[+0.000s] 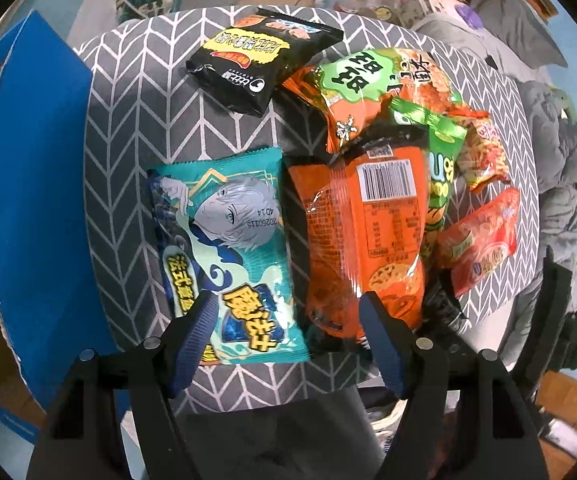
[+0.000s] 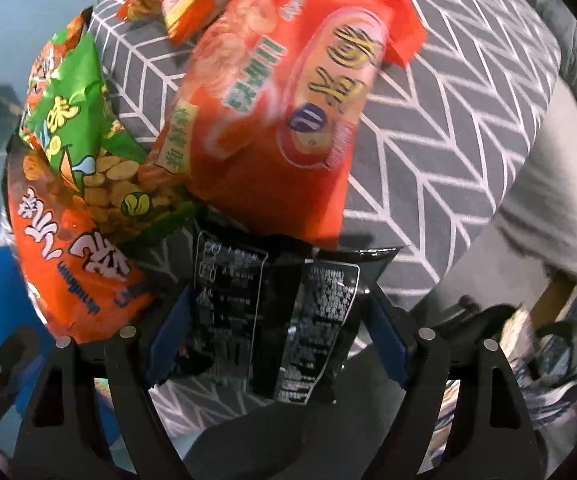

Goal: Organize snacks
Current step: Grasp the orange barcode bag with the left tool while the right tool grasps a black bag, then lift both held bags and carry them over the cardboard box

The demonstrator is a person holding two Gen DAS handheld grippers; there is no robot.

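Snack packets lie on a round seat with a grey chevron cover [image 1: 140, 112]. My left gripper [image 1: 286, 300] is open, pointing down over the near end of a teal packet [image 1: 228, 240] and an orange packet [image 1: 368, 232]; neither pad presses on them. My right gripper [image 2: 279, 290] is open and straddles a black packet [image 2: 228, 320] printed with white text, whose edges sit close to the blue pads. A red packet [image 2: 280, 112] overlaps that black packet's far end. The same black packet [image 1: 446, 308] shows at the seat's edge in the left wrist view.
A blue box [image 1: 36, 180] stands left of the seat. Another black packet [image 1: 260, 64], an orange-green one [image 1: 364, 88] and a green one [image 1: 440, 168] lie further back. Grey clothing [image 1: 560, 160] is heaped on the right. The seat's rim [image 2: 448, 120] drops off near the black packet.
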